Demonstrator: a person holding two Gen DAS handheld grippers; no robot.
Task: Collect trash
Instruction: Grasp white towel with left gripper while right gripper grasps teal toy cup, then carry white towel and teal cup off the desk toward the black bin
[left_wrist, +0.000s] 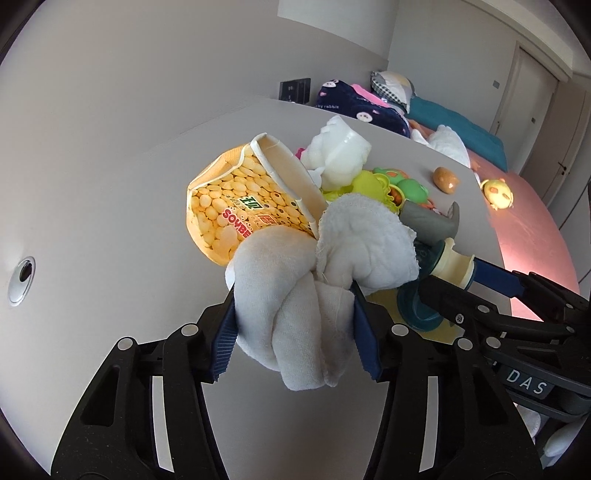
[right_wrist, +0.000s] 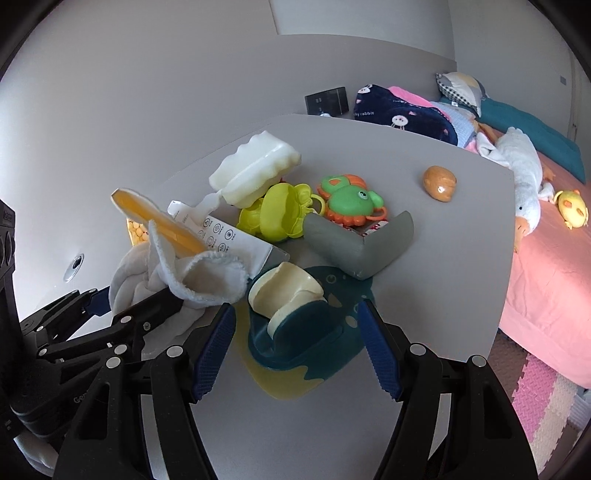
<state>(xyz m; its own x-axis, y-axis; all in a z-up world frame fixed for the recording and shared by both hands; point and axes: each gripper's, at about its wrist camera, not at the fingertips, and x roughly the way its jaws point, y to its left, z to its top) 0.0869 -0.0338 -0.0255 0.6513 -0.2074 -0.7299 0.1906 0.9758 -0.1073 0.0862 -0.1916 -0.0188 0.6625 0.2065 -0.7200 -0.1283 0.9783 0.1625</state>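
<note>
White knotted cloth (left_wrist: 295, 314) clamped in left fingers (left_wrist: 225, 332) — right fingers (right_wrist: 214, 347) apart, straddling teal holder (right_wrist: 306, 332).

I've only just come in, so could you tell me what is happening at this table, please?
A person is working with two handheld tongs at a cluttered grey table. The left tongs are shut on a knotted white cloth, which lies against a crumpled soybean snack bag. The right tongs are open, straddling a cream and teal plastic item without gripping it yet. A grey corner guard, green and yellow toys and a brown nut-like object sit untouched beyond.
</note>
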